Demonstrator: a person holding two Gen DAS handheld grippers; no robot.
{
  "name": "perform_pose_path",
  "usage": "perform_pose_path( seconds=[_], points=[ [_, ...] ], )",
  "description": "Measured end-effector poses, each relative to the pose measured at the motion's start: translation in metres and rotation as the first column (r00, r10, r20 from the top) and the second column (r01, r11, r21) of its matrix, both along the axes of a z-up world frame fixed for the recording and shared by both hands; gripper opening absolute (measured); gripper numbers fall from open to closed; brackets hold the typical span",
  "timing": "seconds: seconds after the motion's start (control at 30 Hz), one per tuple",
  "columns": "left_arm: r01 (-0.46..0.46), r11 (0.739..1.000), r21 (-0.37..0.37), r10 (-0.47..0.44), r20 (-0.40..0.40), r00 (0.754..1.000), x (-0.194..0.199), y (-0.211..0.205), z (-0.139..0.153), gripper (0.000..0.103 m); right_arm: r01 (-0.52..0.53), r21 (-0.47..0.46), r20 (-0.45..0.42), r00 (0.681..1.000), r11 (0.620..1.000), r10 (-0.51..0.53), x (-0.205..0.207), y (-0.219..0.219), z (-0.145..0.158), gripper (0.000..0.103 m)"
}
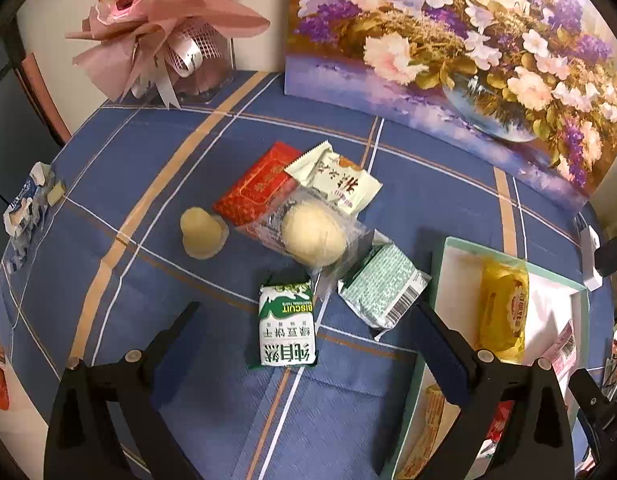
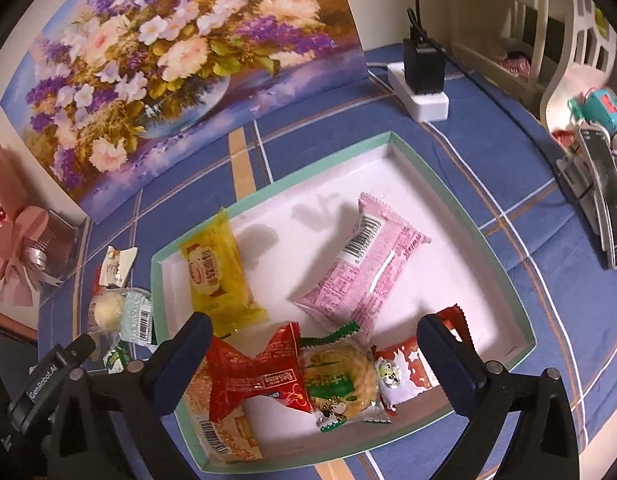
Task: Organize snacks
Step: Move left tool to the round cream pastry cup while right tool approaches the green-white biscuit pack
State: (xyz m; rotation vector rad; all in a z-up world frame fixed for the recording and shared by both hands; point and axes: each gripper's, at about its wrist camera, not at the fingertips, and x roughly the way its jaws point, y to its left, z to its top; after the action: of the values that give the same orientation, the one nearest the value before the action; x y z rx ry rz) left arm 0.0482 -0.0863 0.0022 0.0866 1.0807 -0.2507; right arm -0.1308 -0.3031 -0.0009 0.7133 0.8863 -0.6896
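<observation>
Both the left gripper (image 1: 304,344) and right gripper (image 2: 314,364) are held wide apart, empty; the green biscuit packet (image 1: 287,324) could be pushed along the tablecloth (image 1: 156,184), missing the box (image 2: 460,184)

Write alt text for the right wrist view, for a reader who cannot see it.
The open right tool hovers, holding nothing, over a shallow white cardboard box with a green rim on a blue plaid tablecloth. In the box lie a yellow cake packet, a pink wafer packet, a red crinkled packet and other snacks.
</observation>
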Motion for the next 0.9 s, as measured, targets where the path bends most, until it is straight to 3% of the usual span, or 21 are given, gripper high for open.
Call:
perform_pose_path(
  seconds=[0.27, 0.53, 0.9],
  points=[
    [-0.018, 1.000, 0.016, 0.017, 0.021, 1.000, 0.006, 0.007, 0.007, 0.100, -0.017, -0.042, 0.027, 0.999, 0.999, 0.018, 0.003, 0.010, 0.009, 0.103],
    [-0.075, 0.997, 0.006, 0.075, 0.021, 0.997, 0.034, 0.053, 0.007, 0.100, -0.049, -0.076, 0.049, 0.997, 0.996, 0.053, 0.020, 0.027, 0.018, 0.103],
    [-0.207, 0.976, -0.069, 0.205, -0.029, 0.978, 0.064, 0.130, -0.002, 0.100, -0.233, -0.059, 0.049, 0.971, 0.971, 0.236, 0.084, 0.092, 0.012, 0.103]
  ],
)
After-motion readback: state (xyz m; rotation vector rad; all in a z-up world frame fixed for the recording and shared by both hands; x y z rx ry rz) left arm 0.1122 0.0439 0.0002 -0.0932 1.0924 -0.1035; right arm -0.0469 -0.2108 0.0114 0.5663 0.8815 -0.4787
